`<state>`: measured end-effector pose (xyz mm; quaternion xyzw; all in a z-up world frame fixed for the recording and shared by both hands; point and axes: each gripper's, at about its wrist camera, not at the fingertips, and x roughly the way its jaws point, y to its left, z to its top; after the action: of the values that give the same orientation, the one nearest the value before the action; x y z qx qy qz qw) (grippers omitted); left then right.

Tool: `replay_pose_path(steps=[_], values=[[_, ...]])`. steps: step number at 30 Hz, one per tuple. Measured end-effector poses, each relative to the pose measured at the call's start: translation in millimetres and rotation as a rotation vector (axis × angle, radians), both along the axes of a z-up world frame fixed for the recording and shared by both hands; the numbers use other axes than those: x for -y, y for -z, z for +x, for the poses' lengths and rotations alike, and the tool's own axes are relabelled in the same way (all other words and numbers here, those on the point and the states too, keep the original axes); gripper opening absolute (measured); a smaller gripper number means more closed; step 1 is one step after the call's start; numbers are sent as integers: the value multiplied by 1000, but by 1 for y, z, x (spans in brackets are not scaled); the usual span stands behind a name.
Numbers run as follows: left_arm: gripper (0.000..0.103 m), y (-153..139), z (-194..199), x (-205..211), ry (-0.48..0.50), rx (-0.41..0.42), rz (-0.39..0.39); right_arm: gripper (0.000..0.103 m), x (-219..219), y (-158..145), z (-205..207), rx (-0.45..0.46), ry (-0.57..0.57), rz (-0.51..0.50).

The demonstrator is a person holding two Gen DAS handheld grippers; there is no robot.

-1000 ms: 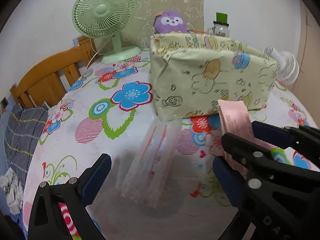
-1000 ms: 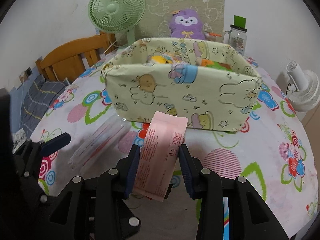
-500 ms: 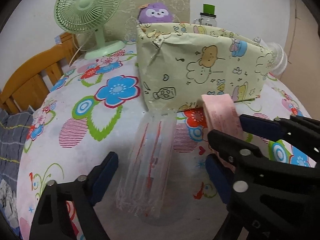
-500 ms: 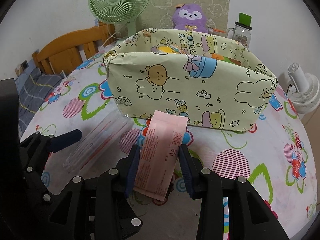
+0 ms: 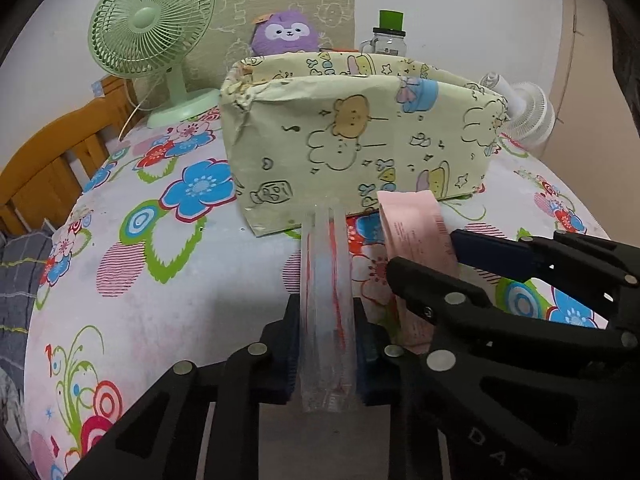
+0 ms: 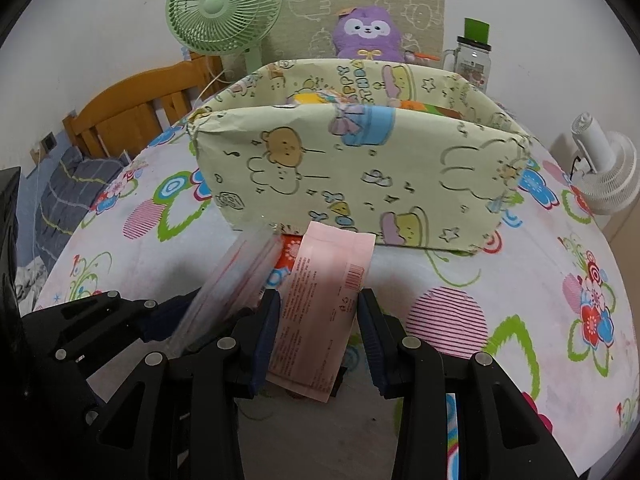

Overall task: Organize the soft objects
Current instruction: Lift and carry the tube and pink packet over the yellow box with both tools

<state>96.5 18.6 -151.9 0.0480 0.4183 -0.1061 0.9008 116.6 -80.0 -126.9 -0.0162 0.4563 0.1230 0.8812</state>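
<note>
the cartoon-print storage box bore the lettering "happy" on its inner wall. the pink packet carried a barcode and fine print too small to read. it sat between the right gripper jaws, clamped, just before the box. the left gripper jaws were clamped on the clear plastic packet, its far end reaching the box front.
</note>
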Motion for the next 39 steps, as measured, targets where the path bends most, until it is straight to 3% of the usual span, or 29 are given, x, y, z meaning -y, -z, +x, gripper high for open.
replay_pose_path(steps=[15,39], values=[[19,-17,-21,37,-26,24,-28,43,44,-18,-22,38,34,25],[19,-85,-53,68,-39,164,-27,43,82,-86,-50,178,63,68]])
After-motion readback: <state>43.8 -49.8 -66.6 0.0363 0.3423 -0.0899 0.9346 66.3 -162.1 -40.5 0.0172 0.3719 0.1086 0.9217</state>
